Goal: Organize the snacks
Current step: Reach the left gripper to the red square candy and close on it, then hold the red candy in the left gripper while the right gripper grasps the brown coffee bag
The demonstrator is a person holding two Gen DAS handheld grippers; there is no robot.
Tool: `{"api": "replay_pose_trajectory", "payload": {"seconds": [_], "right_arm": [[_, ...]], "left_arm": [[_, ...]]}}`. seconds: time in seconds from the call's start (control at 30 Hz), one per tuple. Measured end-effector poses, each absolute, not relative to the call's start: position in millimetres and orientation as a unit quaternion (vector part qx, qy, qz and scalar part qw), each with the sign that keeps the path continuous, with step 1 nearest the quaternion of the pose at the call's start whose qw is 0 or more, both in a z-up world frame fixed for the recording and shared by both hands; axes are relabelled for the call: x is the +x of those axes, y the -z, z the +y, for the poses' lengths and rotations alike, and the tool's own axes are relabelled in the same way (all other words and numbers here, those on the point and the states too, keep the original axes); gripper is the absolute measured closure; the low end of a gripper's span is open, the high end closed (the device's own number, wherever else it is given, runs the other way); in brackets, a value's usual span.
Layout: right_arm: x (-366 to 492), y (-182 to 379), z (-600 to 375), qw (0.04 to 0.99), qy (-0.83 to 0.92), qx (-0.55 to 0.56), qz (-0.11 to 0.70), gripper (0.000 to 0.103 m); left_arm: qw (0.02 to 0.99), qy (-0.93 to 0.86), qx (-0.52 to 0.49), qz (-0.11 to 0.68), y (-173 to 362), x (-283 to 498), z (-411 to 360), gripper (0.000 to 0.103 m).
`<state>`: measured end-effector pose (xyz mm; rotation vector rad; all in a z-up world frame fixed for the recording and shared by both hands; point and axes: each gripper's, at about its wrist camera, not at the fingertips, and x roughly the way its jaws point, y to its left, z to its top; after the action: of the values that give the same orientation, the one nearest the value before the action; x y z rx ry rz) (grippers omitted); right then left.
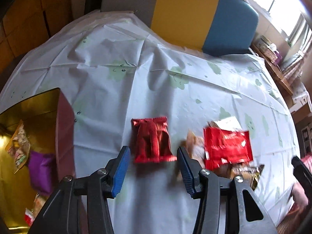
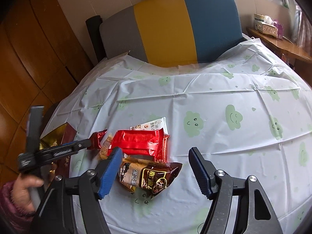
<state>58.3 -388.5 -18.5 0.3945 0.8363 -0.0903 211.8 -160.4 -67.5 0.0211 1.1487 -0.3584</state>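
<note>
- My left gripper (image 1: pixel 154 161) stands released, jaws either side of a dark red foil packet (image 1: pixel 152 139) on the tablecloth (image 1: pixel 195 101); pads not pressing it.
- From it, the gold-lined box (image 1: pixel 46 105) sits at nine o'clock, holding a purple packet (image 1: pixel 41 167).
- My right gripper (image 2: pixel 156 167) is released above a brown sesame packet (image 2: pixel 152 177).
- A bright red packet (image 2: pixel 140 142) lies at twelve o'clock of the brown one, overlapping it.

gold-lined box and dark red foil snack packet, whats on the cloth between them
Nothing: in the left wrist view only bare white cloud-print tablecloth separates the gold-lined box from the dark red foil snack packet.
</note>
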Motion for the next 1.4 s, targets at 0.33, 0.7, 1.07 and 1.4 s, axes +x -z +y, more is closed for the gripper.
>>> {"api": "replay_pose_trajectory", "payload": {"seconds": [0.33,0.7,1.07,1.4], "right_arm": [[58.6,18.8,-390.0,0.894,0.041,0.196,0.402,0.028],[65.9,31.5,-379.0,0.89,0.044,0.157,0.427,0.029],[65.4,33.3,-349.0,0.901,0.043,0.065,0.426,0.029],[64.5,32.4,-328.2,0.908,0.037,0.006,0.418,0.029]], "left_arm": [[0.82,0.143,0.002,0.554,103.4,241.7,-170.6,0.056],[0.838,0.154,0.03,0.523,95.3,201.1,-164.8,0.064],[0.852,0.186,0.048,0.488,72.3,121.3,-156.2,0.064],[0.837,0.211,0.077,0.5,91.2,84.7,-168.4,0.063]]}}
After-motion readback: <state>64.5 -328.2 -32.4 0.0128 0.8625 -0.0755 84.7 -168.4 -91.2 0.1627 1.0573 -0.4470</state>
